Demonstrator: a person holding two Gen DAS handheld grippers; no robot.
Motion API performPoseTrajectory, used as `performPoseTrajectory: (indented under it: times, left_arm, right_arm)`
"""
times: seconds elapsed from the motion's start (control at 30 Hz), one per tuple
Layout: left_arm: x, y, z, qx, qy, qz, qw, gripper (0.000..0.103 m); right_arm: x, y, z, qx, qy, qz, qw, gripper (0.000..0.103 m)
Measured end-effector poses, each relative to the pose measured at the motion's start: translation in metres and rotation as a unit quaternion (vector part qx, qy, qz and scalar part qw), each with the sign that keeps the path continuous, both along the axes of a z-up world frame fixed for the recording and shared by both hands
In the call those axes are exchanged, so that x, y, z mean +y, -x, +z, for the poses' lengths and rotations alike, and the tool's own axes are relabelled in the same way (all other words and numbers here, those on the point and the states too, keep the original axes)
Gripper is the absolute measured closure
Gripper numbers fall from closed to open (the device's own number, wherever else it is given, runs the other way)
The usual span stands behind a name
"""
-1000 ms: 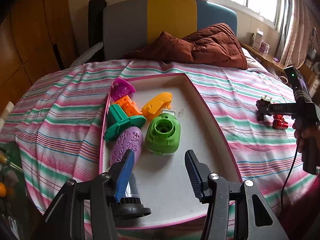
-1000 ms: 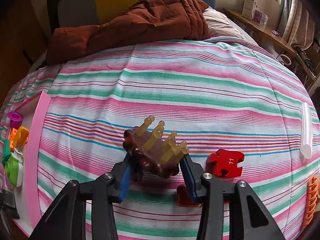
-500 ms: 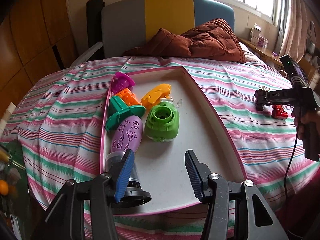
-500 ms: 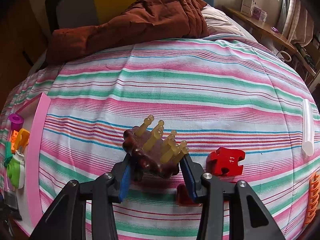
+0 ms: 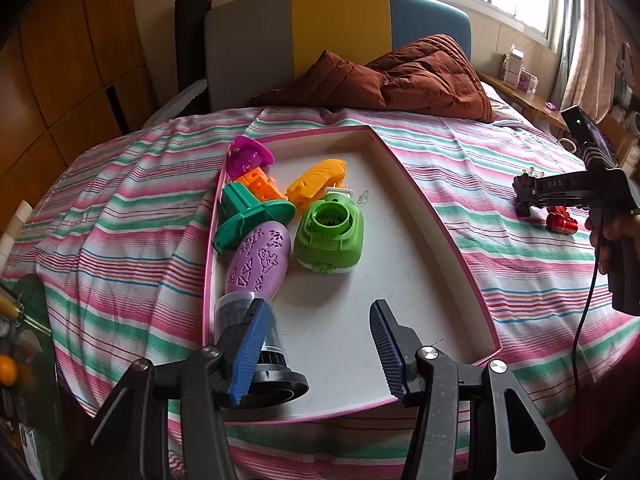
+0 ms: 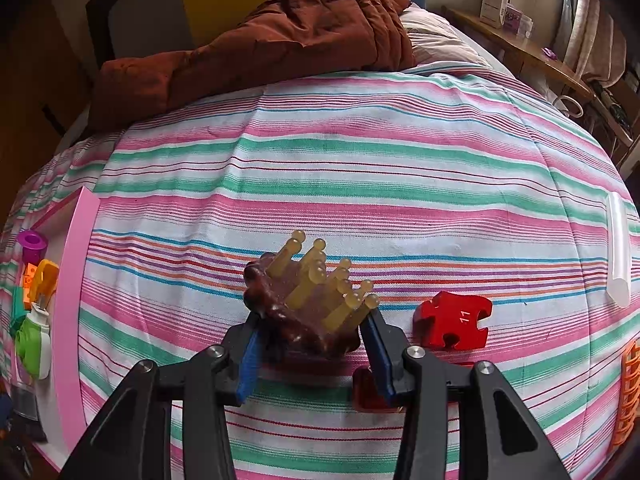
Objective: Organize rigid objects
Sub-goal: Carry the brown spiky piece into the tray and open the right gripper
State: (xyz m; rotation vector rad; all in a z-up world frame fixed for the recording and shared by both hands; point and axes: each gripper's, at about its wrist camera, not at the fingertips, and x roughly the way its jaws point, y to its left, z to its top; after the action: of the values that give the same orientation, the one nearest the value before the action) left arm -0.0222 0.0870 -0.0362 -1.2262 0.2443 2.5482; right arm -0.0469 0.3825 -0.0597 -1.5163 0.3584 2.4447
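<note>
My right gripper [image 6: 314, 354] is shut on a dark brown brush head with yellowish bristles [image 6: 308, 304], just above the striped bedspread; it also shows in the left wrist view [image 5: 524, 196]. A red puzzle piece [image 6: 454, 320] lies just right of it. My left gripper [image 5: 316, 354] is open and empty over the near end of the pink-rimmed white tray [image 5: 460, 248]. The tray holds a green round housing [image 5: 330, 234], a purple oval piece [image 5: 260, 260], a teal funnel piece [image 5: 248, 212], an orange piece [image 5: 318, 178], and a dark cylinder [image 5: 268, 344] by my left finger.
A brown quilt [image 5: 384, 76] lies at the head of the bed. A red cylinder [image 5: 560, 220] sits by the right gripper. A clear tube [image 6: 618, 248] and an orange lattice piece [image 6: 630, 392] lie at the right edge of the bed.
My left gripper has pulled back and up, so the tray looks farther away. The right gripper holds the brush head nearly still.
</note>
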Motion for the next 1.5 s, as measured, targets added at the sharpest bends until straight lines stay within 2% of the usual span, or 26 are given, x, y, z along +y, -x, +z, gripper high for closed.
performPoseTrajectory:
  times: [0.33,0.47,0.63,1.03,1.1,1.23,1.5]
  left_arm:
    - [-0.005,-0.003,-0.001,-0.001,-0.001,0.004,1.0,0.05]
    - [-0.011,-0.006,0.004,0.011,-0.002,0.01,0.9999,0.049]
    - [-0.023,-0.005,0.01,0.021,-0.008,0.021,0.9995,0.049]
    - [-0.067,-0.003,0.004,0.012,-0.013,0.077,0.9969,0.05]
    - [-0.072,-0.004,0.004,0.012,-0.015,0.081,0.9966,0.049]
    - [-0.077,-0.002,0.003,0.011,-0.021,0.086,0.996,0.05]
    - [-0.077,-0.005,0.005,0.016,-0.029,0.079,0.9963,0.05]
  right_arm:
    - [-0.007,0.001,0.0,-0.001,-0.027,0.01,1.0,0.057]
    - [-0.01,0.001,0.001,-0.001,-0.034,0.016,0.999,0.057]
    - [-0.015,0.002,0.001,0.0,-0.029,0.032,0.999,0.057]
    - [-0.039,0.001,-0.001,-0.002,-0.029,0.075,0.997,0.058]
    - [-0.044,-0.002,0.001,-0.005,-0.016,0.082,0.996,0.058]
    - [-0.068,-0.016,0.004,0.007,-0.006,0.113,0.994,0.058]
    - [-0.134,-0.029,0.037,0.049,0.012,0.19,0.981,0.058]
